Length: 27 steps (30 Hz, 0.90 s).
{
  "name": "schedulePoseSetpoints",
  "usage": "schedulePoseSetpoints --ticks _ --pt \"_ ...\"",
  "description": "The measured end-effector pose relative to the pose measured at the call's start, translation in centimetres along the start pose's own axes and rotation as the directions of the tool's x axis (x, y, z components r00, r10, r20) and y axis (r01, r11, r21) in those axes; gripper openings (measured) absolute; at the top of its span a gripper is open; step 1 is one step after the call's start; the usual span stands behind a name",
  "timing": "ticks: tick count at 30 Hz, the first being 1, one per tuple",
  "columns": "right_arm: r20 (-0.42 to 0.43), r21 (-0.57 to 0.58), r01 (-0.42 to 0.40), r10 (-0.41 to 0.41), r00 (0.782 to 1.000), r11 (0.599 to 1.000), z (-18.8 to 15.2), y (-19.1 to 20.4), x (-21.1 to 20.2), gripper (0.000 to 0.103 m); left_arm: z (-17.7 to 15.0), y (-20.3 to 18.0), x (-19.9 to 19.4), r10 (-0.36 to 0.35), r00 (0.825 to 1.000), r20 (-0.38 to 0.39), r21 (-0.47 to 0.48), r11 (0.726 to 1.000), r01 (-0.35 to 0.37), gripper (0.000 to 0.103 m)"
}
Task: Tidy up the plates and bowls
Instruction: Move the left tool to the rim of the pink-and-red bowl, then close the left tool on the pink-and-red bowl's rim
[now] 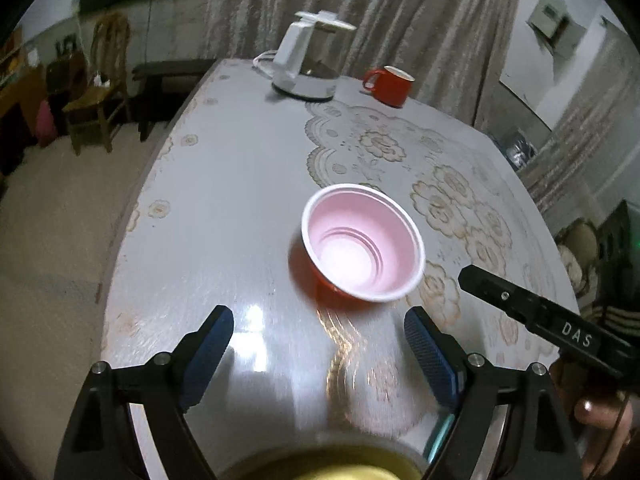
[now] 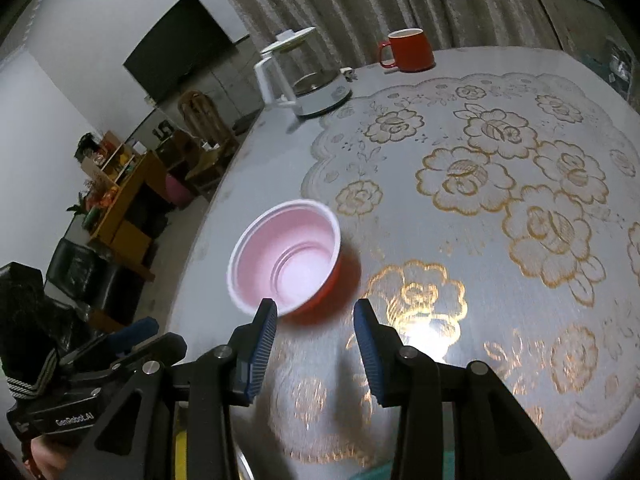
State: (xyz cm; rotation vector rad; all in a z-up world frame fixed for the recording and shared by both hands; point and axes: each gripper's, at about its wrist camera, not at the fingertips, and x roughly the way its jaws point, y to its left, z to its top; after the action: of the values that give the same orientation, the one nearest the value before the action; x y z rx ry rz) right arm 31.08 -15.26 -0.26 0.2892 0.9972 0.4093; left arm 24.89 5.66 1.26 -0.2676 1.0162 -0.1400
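Floral table (image 2: 500,184) bears red bowl (image 2: 286,258) (both claws parted).

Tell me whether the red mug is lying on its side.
No. In the right wrist view the red mug stands upright on the table, its open rim facing up, beside the white kettle.

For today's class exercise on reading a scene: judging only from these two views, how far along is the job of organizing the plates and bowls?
Done: nothing visibly; no stack shows. In hand: nothing. The left gripper and right gripper are both open and empty, pointed at the red bowl, which sits upright and alone on the table. Left: grasping and placing that bowl. A yellowish dish shows at the bottom edge, too blurred to judge. The kettle and mug stand far back.
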Motion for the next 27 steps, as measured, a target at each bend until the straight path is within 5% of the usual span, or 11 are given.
schedulePoseSetpoints --ticks 10,20,27 --pt "-0.06 0.055 -0.002 0.005 0.998 0.998 2.0 -0.8 5.2 0.039 2.5 0.3 4.4 -0.039 0.998 -0.042 -0.028 0.999 0.038 0.079" --pt "-0.089 0.055 -0.002 0.007 0.996 0.998 1.9 -1.5 7.4 0.02 2.6 -0.2 7.6 -0.013 0.993 -0.114 0.067 0.998 0.021 0.031" --pt "-0.086 0.025 -0.006 0.008 0.996 1.0 1.3 -1.1 7.4 0.014 1.7 -1.2 7.2 0.016 0.994 -0.104 0.137 0.991 -0.002 0.023"
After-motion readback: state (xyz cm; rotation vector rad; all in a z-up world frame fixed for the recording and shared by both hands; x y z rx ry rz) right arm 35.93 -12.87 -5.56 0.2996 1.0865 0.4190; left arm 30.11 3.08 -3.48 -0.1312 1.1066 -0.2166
